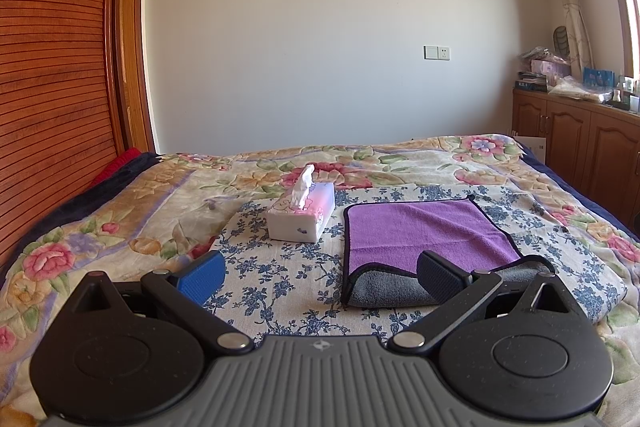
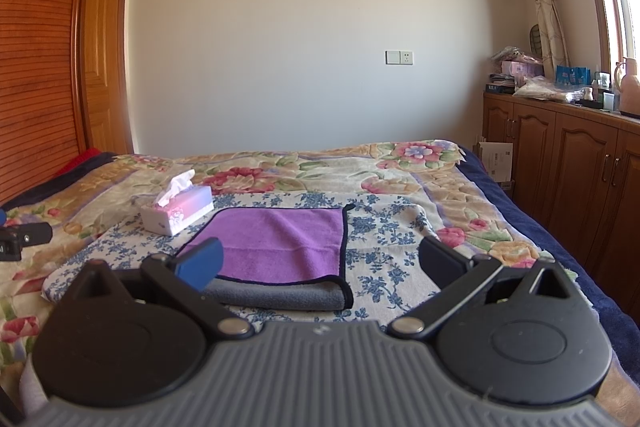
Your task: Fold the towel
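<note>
Two grippers hover above the bed, both with fingers spread wide and nothing between them. From the left: the left gripper faces the tissue box and the bare floral cloth, with the towel off to its right, its dark finger overlapping the towel's near grey edge in view; whether it touches cannot be told. The right gripper looks over the towel, which here lies left of centre, with its blue finger in front of the near left corner.

The towel lies flat on the blue-flowered cloth, just right of the tissue box and apart from it. It is purple on top with a dark bound hem, and a grey underlayer shows along the near edge, so it looks folded once already; a faint crease runs across the purple face.

If another fold is wanted, the step in hand is likely taking hold of the near edge or corners. To do that well, each gripper should drop onto its own near corner, pinch both layers together rather than the purple one alone, and avoid catching the cloth beneath. Lifting both corners evenly and carrying them across together should keep the hems aligned. The plush fabric will probably sag and slide, so a slow, low carry seems wise, kept clear of the tissue box.
</note>
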The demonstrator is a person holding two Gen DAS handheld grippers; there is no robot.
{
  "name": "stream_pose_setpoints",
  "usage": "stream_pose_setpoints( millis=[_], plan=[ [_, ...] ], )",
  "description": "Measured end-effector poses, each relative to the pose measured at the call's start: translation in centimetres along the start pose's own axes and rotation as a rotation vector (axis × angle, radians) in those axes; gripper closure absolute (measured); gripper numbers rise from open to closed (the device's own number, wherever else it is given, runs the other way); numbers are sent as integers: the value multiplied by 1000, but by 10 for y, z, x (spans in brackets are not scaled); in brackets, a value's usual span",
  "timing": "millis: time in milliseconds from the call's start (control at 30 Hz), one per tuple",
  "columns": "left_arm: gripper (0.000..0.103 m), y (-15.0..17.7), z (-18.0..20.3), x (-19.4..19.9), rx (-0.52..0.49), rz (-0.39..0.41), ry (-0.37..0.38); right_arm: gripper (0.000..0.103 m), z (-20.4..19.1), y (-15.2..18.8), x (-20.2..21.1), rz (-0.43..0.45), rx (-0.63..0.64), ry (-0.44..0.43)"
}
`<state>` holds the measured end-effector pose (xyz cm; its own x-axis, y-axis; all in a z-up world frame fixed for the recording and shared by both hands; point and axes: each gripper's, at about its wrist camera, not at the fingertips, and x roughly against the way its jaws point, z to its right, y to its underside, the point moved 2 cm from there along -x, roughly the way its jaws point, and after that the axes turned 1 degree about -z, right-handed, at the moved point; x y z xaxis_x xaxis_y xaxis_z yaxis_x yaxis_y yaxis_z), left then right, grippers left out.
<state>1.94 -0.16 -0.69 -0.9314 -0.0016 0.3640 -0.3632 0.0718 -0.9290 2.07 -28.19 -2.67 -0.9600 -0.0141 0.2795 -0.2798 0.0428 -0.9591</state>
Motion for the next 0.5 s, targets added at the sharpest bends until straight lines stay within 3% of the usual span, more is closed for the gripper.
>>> stream_pose_setpoints(
  millis=[500],
  plan=[
    [0,-2,4,-4,-26,-7,12,0,1,-1,-5,-6,-25,-11]
  ],
)
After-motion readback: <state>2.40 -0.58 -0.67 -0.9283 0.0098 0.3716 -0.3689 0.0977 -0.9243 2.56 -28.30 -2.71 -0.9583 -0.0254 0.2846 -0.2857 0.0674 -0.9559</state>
